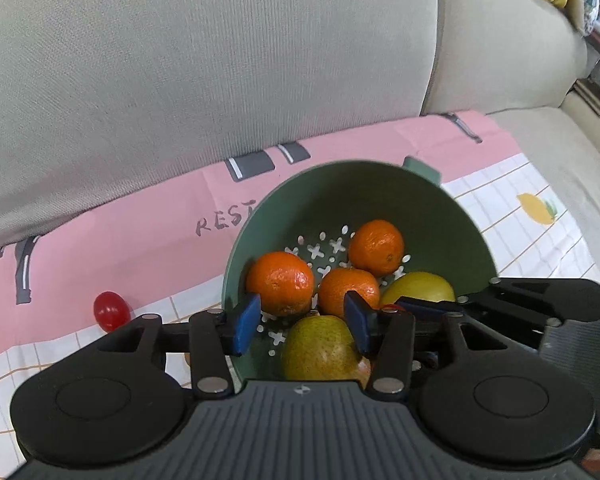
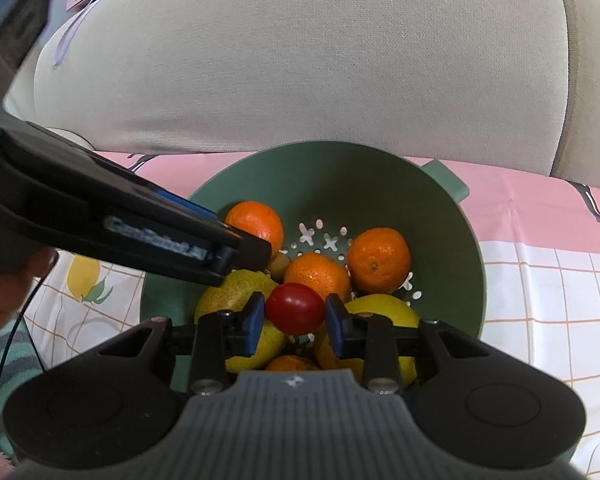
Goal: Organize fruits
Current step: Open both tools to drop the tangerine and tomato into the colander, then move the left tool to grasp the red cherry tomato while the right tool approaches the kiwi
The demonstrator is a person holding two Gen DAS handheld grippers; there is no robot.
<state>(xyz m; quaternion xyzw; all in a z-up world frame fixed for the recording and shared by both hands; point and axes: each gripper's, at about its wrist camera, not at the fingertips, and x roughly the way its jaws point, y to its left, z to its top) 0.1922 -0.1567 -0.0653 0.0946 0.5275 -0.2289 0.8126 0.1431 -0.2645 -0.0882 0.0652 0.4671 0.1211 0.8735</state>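
A green colander bowl (image 1: pixel 360 188) (image 2: pixel 340 172) sits on the cloth and holds three oranges (image 1: pixel 280 280) (image 2: pixel 380 260), a yellow-green pear (image 1: pixel 320 348) (image 2: pixel 230 294) and a yellow fruit (image 1: pixel 420 288) (image 2: pixel 384 312). My left gripper (image 1: pixel 302 322) hangs open over the bowl's near side, its blue pads (image 1: pixel 246 324) pressing on nothing. In the right wrist view it reaches in from the upper left (image 2: pixel 252 252). My right gripper (image 2: pixel 295 322) is shut on a small red fruit (image 2: pixel 295 308) just above the fruit pile. Another small red fruit (image 1: pixel 111 311) lies on the cloth left of the bowl.
The bowl stands on a pink and white checked cloth (image 1: pixel 520 248) spread on a sofa seat. Close behind it rises the beige back cushion (image 1: pixel 220 60). A person's hand (image 2: pixel 4 300) and a thin cable (image 2: pixel 24 320) are at the left.
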